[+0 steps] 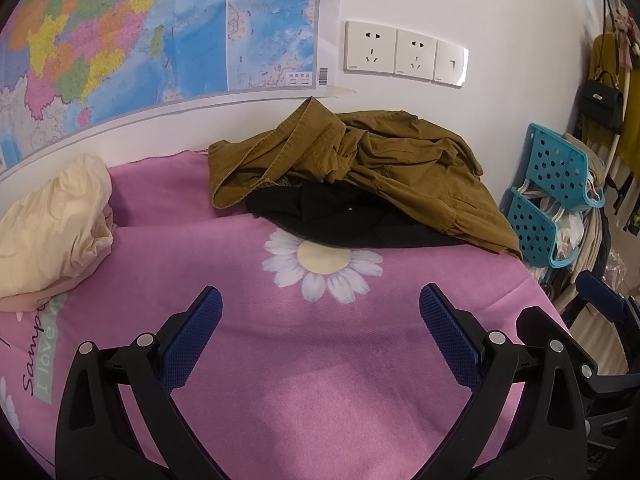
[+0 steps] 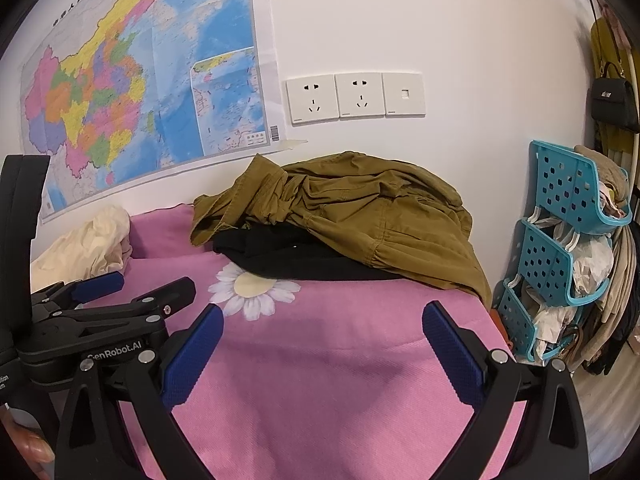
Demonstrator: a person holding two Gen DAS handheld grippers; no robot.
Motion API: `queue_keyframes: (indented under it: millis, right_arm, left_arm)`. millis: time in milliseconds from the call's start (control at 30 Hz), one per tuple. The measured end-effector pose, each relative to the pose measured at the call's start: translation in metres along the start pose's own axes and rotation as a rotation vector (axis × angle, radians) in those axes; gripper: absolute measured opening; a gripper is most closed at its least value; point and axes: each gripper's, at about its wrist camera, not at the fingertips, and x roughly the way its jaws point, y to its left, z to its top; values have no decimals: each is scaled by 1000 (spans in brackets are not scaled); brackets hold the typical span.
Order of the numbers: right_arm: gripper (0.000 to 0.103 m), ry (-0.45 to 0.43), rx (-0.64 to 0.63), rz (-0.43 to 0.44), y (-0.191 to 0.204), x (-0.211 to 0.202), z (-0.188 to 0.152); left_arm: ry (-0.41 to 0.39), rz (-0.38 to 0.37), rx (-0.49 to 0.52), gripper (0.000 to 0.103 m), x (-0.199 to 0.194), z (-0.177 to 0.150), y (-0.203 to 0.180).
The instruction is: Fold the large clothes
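Crumpled olive-brown cotton jacket (image 1: pixel 360 160) heaped over what looks like a black garment (image 1: pixel 344 220), pink daisy-print bedspread (image 1: pixel 320 360), left gripper (image 1: pixel 320 320) and right gripper (image 2: pixel 322 340) both spread wide, empty.

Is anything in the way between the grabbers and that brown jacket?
No. Only bare pink blanket lies between both open grippers, left and right, and the brown jacket. A black garment lies under it.

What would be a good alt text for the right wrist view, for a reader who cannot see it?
An open right gripper with blue ribbed pads hovers over a pink cloth-covered table printed with a white daisy. Farther back, a crumpled olive-brown jacket lies on a black garment against a white wall. The left gripper is at the left edge.
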Motion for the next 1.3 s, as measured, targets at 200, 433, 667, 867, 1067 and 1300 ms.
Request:
queue_keyframes:
  millis: [200, 433, 667, 867, 1067, 1300]
  right_arm:
    - [97, 4, -24, 6, 3, 7, 4]
    - [97, 41, -81, 45, 5, 45, 27]
    - [97, 141, -225, 55, 23, 149, 77]
    - [94, 212, -318, 65, 49, 239, 99]
    - [97, 179, -455, 69, 78, 278, 99]
    - [60, 151, -512, 47, 82, 286, 98]
  left_arm:
    - [12, 9, -2, 98, 9, 5, 3]
    - [57, 59, -31, 98, 38, 17, 27]
    - [94, 151, -45, 98, 73, 33, 66]
    - [123, 194, -71, 98, 96, 41, 95]
    - [148, 205, -64, 98, 114, 43, 110]
    - [173, 226, -71, 98, 130, 41, 124]
